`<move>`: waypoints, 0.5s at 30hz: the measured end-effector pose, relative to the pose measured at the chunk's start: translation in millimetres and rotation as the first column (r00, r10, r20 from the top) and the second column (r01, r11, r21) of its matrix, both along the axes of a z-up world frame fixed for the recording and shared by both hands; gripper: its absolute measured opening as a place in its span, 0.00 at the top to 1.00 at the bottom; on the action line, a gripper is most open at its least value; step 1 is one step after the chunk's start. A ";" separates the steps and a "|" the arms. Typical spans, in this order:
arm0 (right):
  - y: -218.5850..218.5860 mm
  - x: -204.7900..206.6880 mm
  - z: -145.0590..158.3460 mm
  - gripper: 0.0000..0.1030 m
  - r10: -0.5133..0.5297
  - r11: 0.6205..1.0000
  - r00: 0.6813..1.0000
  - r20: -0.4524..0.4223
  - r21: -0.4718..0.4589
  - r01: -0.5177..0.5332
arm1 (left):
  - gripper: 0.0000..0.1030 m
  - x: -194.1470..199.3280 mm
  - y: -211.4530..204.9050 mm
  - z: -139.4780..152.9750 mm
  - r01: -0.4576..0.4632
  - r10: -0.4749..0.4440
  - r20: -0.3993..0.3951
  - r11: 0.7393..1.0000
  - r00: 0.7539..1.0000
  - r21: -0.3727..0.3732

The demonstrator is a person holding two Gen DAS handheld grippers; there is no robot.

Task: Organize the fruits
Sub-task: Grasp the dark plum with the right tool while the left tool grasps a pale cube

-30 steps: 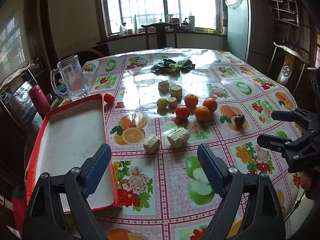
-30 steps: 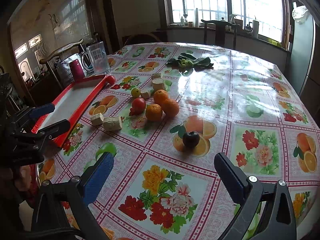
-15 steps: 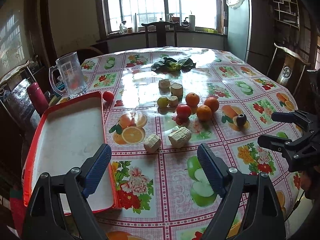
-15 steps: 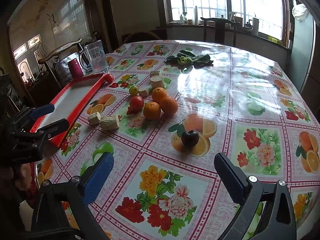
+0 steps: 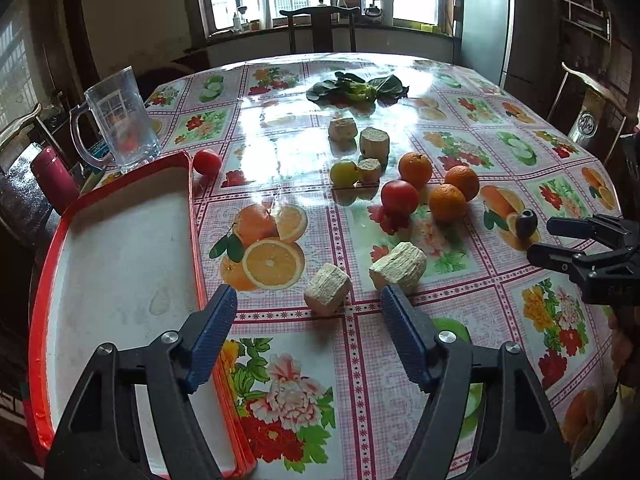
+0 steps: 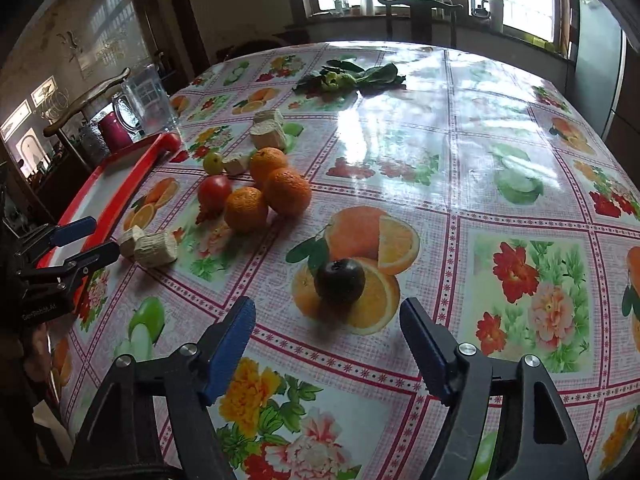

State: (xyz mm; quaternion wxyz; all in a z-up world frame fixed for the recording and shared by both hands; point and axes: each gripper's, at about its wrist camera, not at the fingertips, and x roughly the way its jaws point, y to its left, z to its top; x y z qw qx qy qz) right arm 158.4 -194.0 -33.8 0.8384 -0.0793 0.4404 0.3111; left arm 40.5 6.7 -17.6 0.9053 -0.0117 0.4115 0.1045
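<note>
**Both grippers wide apart over the fruit table**

The left gripper [image 5: 308,304] hangs low over the near edge of the table [image 5: 360,360], its blue pads spread wide and holding nothing; a pale cut chunk [image 5: 327,289] lies just ahead, between the tips. A second, larger chunk [image 5: 398,266] sits just beside it to the right. The red-rimmed tray [image 5: 120,260] lies along the left side with its white floor showing.

The right gripper [image 6: 326,320] is likewise released, fingers well apart, and the dark plum [image 6: 340,281] rests on a printed orange slice of the oilcloth just in front of the gap (not touched by either finger).

Further in, three oranges [image 6: 280,184] cluster together, touching or nearly so, with a red tomato [image 6: 214,191] just beside them on the tray side. A small yellow-green fruit [image 5: 343,172] sits against another cut piece [image 5: 369,169], and two more stubs [image 5: 374,142] stand beyond. A second red fruit [image 5: 207,161] rests at the tray's far corner, near the glass mug [image 5: 120,120]. Leafy greens [image 5: 356,88] lie toward the far side of the table.
</note>
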 end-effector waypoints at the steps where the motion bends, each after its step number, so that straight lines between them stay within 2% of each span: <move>1: 1.7 2.8 -1.3 0.28 0.001 1.000 1.000 0.006 -0.007 -0.001 | 0.33 2.7 1.4 -2.0 -0.002 0.002 -0.006 1.000 1.000 -0.001; 2: 3.4 5.1 -2.8 0.29 0.003 1.000 1.000 0.011 -0.013 -0.003 | 0.33 5.9 3.0 -4.2 -0.004 0.004 -0.014 1.000 1.000 -0.007; 5: 11.5 10.4 -5.1 0.34 0.011 0.999 0.999 0.036 -0.041 -0.010 | 0.45 15.2 6.3 -14.0 -0.009 0.009 -0.058 1.000 0.998 -0.011; 7: 16.0 12.3 -6.9 0.40 0.017 0.998 0.998 0.054 -0.062 -0.013 | 0.50 17.9 7.1 -19.4 0.000 -0.003 -0.074 0.999 0.997 -0.041; 8: 17.8 12.1 -7.1 0.43 0.017 0.997 0.998 0.067 -0.073 -0.013 | 0.59 19.6 6.7 -22.7 0.003 -0.008 -0.090 0.999 0.996 -0.047; 10: 19.0 11.9 -7.0 0.62 0.009 0.995 0.996 0.090 -0.095 0.000 | 0.64 20.1 5.0 -23.3 0.013 -0.017 -0.081 0.999 0.997 -0.047; 11: 18.6 12.1 -6.3 0.68 0.009 0.996 0.996 0.089 -0.092 -0.001 | 0.74 20.5 4.0 -22.7 0.023 -0.027 -0.077 0.998 0.997 -0.055; 12: 16.7 11.9 -5.2 0.75 0.014 0.997 0.997 0.076 -0.071 -0.009 | 0.75 20.0 3.0 -22.6 0.032 -0.036 -0.076 0.998 0.996 -0.060; 15: 11.8 11.3 -2.9 0.76 -0.001 0.999 0.998 0.056 -0.047 0.004 | 0.75 19.0 3.1 -21.1 0.039 -0.044 -0.077 0.997 0.996 -0.065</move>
